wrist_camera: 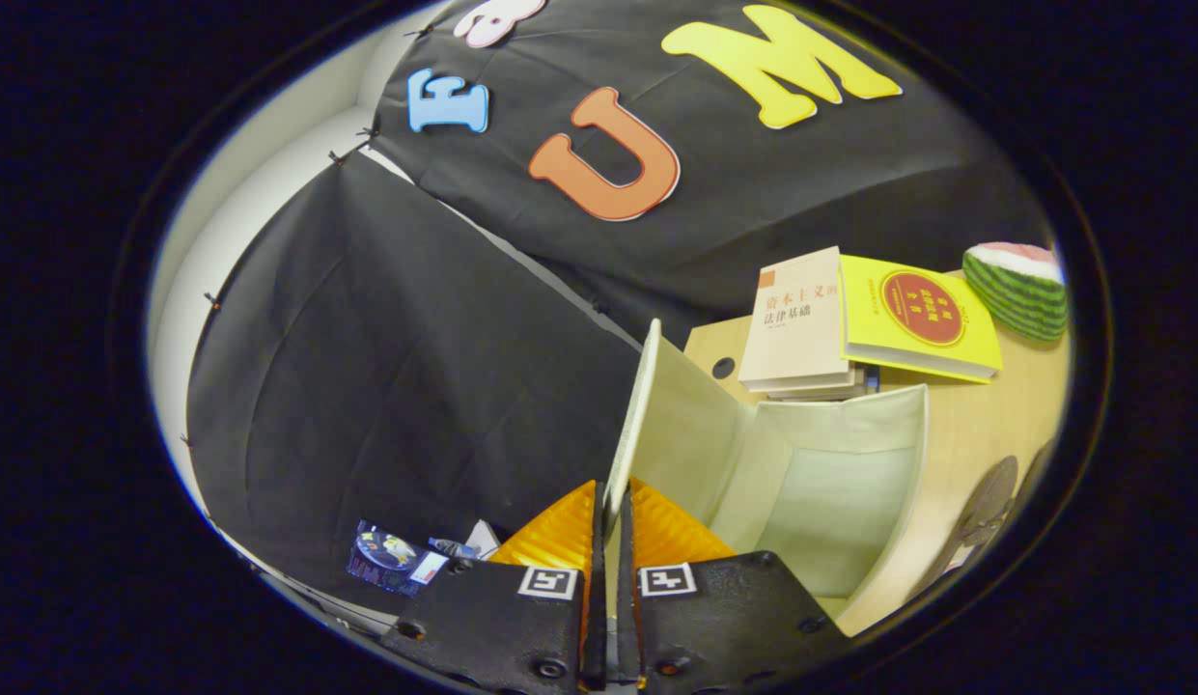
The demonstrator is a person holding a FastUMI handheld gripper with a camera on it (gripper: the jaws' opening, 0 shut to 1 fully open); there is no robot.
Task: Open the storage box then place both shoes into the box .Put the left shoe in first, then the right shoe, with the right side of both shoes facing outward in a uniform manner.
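The storage box stands open, its lid pinched between the gripper fingers.

**One fisheye camera, riding on the gripper, tilted over the open box**

The gripper view looks forward along the two fingers, very near the storage box, whose raised lid stands pinched between them. The camera is rolled, so the tabletop slants. It faces across the box's open inside toward the tabletop's far edge, where books and a watermelon slice lie before the cloth wall.
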